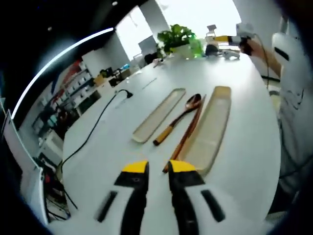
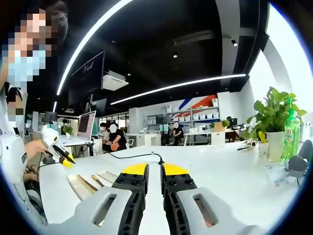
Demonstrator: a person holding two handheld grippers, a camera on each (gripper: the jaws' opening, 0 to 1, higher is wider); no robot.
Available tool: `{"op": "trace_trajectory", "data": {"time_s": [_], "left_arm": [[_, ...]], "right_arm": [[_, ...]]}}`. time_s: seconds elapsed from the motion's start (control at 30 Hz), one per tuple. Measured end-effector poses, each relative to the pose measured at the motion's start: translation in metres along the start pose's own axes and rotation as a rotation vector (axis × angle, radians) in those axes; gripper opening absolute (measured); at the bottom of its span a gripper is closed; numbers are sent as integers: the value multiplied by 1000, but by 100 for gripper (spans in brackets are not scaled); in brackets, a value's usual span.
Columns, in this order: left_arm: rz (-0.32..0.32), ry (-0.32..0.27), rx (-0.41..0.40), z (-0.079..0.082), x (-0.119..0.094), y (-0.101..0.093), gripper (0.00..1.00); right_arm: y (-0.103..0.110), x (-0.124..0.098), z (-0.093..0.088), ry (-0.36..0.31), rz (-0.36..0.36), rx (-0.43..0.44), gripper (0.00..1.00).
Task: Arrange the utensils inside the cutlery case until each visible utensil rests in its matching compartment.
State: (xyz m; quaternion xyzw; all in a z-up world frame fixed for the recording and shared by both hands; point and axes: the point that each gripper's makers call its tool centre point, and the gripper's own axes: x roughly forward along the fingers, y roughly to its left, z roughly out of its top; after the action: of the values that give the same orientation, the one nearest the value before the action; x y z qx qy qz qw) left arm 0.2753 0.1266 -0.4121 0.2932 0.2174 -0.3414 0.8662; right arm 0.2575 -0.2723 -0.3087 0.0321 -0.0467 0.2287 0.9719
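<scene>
Two long beige case trays lie on the white table (image 1: 107, 147), a narrow one (image 1: 159, 115) to the left and a wider one (image 1: 210, 129) to the right. Between them rest a wooden spoon (image 1: 182, 111) and dark chopsticks (image 1: 188, 132), outside both trays. My left gripper (image 1: 157, 169) hovers just short of the chopsticks' near end, jaws slightly open and empty. My right gripper (image 2: 154, 171) is held high over the far table end, jaws almost together, nothing between them. In the right gripper view the trays (image 2: 80, 186) appear low left, with the left gripper (image 2: 62, 155) above them.
A potted plant (image 1: 176, 36) and green bottle (image 1: 195, 46) stand at the far table end, also the plant (image 2: 271, 115) near the right gripper. A black cable (image 1: 98, 122) runs across the table's left side. A person's white sleeve (image 1: 293, 98) borders the right edge.
</scene>
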Motion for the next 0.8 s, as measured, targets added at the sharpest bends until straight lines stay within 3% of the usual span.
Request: {"op": "trace_trajectory", "data": {"time_s": [0.8], "left_arm": [[-160,146,201,-17,27,-6,15]], "right_arm": [[-3,-7,-4,7,-9,16,9]]}}
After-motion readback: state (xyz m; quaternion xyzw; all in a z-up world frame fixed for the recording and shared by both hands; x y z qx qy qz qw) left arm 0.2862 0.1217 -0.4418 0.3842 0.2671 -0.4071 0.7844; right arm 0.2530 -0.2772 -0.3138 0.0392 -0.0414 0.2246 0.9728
